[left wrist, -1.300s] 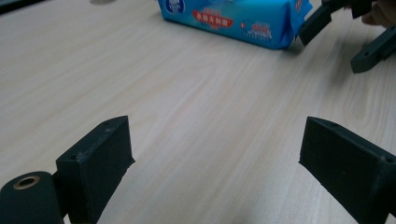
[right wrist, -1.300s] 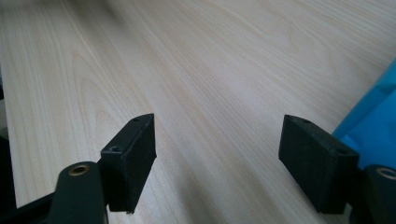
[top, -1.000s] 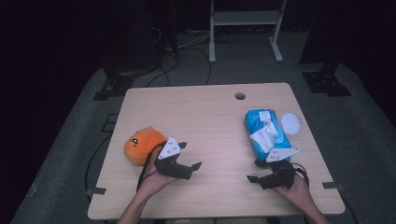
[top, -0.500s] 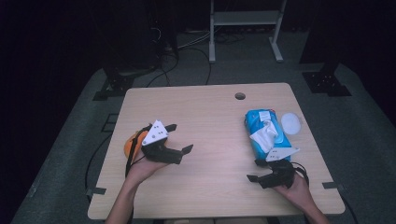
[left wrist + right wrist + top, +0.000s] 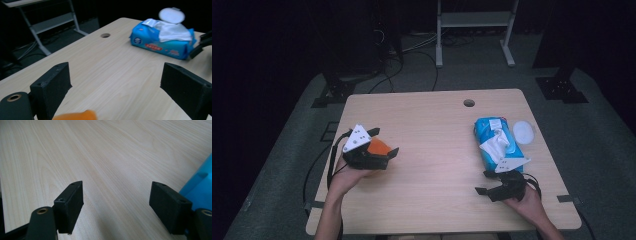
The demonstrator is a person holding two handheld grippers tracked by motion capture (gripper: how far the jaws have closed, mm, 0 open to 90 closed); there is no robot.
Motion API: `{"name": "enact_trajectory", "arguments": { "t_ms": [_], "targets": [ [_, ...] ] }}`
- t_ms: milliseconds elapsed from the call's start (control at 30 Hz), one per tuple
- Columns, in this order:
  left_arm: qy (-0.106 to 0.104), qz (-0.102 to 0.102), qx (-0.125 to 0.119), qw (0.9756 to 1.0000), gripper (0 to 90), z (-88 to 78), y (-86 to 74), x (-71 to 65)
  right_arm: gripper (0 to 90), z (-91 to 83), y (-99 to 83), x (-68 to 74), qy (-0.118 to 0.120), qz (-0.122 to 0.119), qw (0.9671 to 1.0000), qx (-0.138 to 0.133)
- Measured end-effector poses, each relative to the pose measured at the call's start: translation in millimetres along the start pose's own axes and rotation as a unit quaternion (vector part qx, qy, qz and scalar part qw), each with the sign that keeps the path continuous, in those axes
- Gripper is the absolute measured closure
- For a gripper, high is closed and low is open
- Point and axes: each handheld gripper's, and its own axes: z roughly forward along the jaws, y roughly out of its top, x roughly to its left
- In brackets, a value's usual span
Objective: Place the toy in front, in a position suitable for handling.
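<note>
at table's left edge, orange toy (image 5: 377, 146) between left gripper (image 5: 382, 142) fingers, spread apart, unclamped.

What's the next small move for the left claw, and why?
Probably lower the left claw and shut it on the orange object. Its jaws stand wide open with the orange object between them, seemingly ungripped. The right claw sits open beside the blue wipes pack, holding nothing.
</note>
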Motion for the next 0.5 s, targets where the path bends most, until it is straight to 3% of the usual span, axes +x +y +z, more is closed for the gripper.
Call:
{"name": "enact_trajectory", "arguments": {
  "t_ms": [267, 500],
  "targets": [
    [0.037, -0.022, 0.007, 0.9990, 8.6, -18.1, -17.9, 28.2, 26.2, 1.5, -0.2, -0.1, 0.001, -0.001, 1.0000, 0.004],
    [0.057, -0.048, 0.020, 0.9970, 8.6, -19.6, -39.6, 47.1, 26.2, 2.2, -0.2, 1.0, 0.001, -0.005, 1.0000, 0.006]
  ]
}}
